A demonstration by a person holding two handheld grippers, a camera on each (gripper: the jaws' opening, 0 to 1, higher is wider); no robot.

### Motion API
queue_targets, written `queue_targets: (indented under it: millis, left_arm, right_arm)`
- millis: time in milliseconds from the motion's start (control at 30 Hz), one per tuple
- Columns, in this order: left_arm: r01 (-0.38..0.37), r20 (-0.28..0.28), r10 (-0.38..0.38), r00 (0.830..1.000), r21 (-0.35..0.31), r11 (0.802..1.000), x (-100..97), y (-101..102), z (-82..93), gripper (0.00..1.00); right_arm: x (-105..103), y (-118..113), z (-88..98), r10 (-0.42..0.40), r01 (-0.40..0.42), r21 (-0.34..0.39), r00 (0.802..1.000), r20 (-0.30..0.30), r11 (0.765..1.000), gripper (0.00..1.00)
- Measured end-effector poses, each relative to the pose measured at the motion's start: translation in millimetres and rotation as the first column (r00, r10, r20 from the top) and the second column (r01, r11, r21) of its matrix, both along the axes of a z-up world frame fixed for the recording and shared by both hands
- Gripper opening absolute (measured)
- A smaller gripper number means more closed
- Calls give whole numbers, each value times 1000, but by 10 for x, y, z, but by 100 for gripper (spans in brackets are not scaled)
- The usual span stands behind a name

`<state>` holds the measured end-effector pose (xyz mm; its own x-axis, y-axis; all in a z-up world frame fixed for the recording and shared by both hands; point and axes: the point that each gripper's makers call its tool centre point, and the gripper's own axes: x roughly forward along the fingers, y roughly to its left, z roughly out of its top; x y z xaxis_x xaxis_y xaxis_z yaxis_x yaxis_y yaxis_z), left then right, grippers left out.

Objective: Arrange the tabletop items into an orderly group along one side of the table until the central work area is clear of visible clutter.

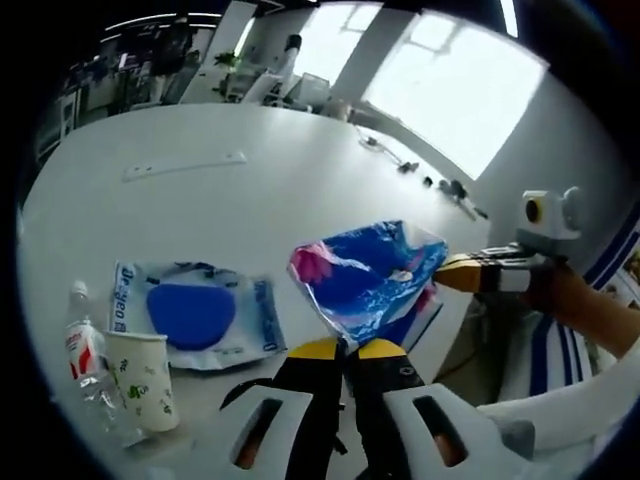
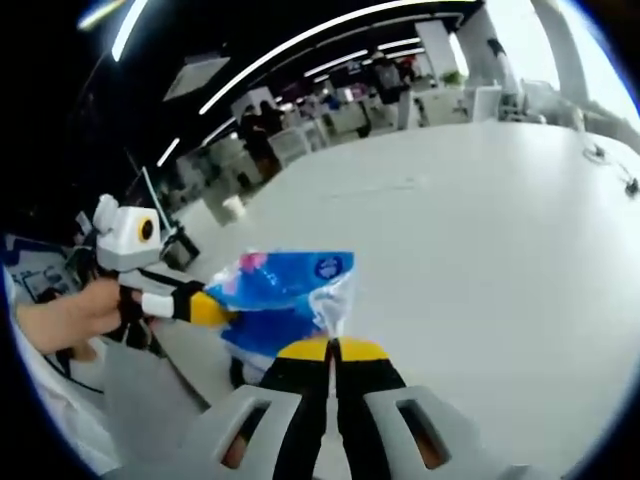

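Note:
A shiny blue and pink bag (image 1: 368, 272) hangs above the white table (image 1: 250, 210), stretched between both grippers. My left gripper (image 1: 345, 348) is shut on its near edge. My right gripper (image 1: 447, 272) comes in from the right, pinching the bag's far side. In the right gripper view, the right gripper (image 2: 333, 348) is shut on a corner of the bag (image 2: 285, 285), and the left gripper (image 2: 215, 310), held by a hand (image 2: 60, 315), grips its left end. A flat clear packet with a blue pad (image 1: 190, 315), a paper cup (image 1: 145, 380) and a water bottle (image 1: 85, 355) sit at the left.
A thin white strip (image 1: 185, 165) lies farther out on the table. Cables and small plugs (image 1: 440, 185) run along the far right edge. A striped sleeve (image 1: 560, 350) shows at the right. Office desks and chairs (image 2: 330, 120) stand beyond the table (image 2: 480, 220).

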<state>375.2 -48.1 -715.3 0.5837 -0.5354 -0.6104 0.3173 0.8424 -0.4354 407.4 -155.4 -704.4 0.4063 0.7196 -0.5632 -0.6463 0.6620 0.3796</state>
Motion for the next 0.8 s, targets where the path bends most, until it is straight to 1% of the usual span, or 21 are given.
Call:
queue_targets:
  millis: [333,633,800]
  left_arm:
    - [27,4,-27,1000,21,999,107,-110,0,0]
    - [34,-4,-34,999,11,999,167,-211,-48,0]
    - [24,-5,-24,1000,4,1000,225,-223,-47,0]
  right_arm:
    - [96,-107,-9,-25,25,5,1000,-2,1000,0]
    - [169,-216,-38,-32,32,-5,999,-9,999,0]
    - [220,-229,-37,-32,32,-6,999,-8,999,0]
